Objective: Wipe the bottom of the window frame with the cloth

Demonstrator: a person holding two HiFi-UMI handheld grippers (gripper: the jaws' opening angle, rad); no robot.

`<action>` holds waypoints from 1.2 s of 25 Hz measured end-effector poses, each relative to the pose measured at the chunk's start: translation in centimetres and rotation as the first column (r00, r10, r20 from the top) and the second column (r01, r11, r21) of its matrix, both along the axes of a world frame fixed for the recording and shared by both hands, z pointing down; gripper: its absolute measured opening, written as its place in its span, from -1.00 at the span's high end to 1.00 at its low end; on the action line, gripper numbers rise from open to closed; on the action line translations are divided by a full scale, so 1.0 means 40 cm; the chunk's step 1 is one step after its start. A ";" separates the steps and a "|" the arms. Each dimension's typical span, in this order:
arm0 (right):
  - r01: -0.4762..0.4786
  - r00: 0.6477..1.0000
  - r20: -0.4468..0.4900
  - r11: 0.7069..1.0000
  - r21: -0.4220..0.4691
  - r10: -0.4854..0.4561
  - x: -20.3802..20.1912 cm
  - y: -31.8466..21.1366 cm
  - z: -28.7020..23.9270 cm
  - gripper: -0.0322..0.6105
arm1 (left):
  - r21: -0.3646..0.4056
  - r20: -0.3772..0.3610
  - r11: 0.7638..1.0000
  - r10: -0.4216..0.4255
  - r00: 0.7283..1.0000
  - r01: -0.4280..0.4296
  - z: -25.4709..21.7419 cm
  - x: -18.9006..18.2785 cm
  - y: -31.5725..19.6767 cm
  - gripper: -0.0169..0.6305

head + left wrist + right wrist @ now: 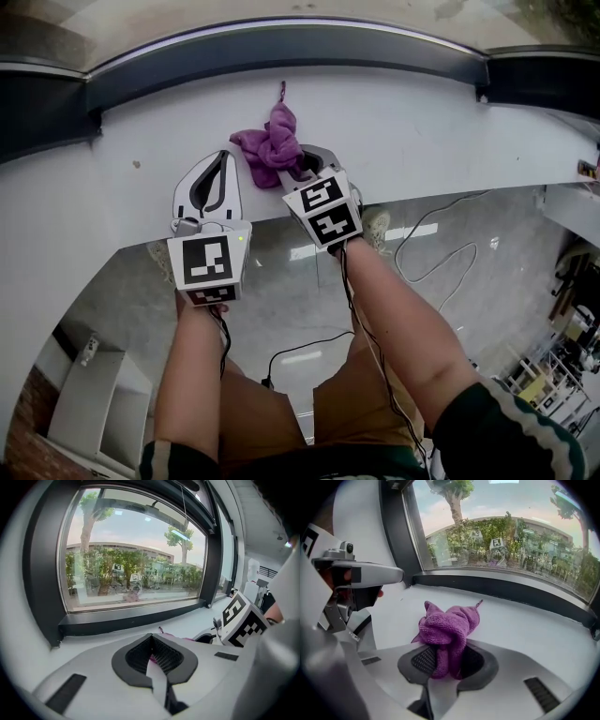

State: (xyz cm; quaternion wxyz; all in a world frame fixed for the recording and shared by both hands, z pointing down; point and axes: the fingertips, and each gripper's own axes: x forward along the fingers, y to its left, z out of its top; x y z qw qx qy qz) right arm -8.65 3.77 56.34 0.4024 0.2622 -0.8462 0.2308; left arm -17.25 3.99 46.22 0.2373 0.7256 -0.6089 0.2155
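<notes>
Over the white sill [441, 131], below the dark window frame [281, 52], the left gripper [221, 161] has its jaws pressed together, apparently with nothing between them. Just to its right, the right gripper [302, 171] clamps a bunched purple cloth [270, 142], which lies on the sill short of the frame's bottom rail.

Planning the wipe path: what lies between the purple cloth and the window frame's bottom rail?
Only bare white sill, seen in the right gripper view; the cloth sits short of the frame.
</notes>
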 end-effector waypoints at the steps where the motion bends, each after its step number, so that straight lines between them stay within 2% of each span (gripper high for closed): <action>1: 0.004 1.000 0.001 1.000 -0.003 -0.004 -0.002 0.000 0.006 0.55 | -0.003 0.002 1.000 -0.003 1.000 0.003 0.006 -0.002 0.002 0.92; 7: 0.031 0.999 0.007 0.999 -0.011 -0.031 -0.048 0.005 0.015 0.55 | -0.008 0.008 0.999 -0.037 0.999 0.037 0.015 -0.056 0.012 0.92; 30: 0.165 0.985 0.055 0.986 -0.027 -0.163 -0.324 0.099 0.008 0.55 | -0.018 0.024 0.990 -0.136 0.990 0.137 0.004 -0.268 0.087 0.92</action>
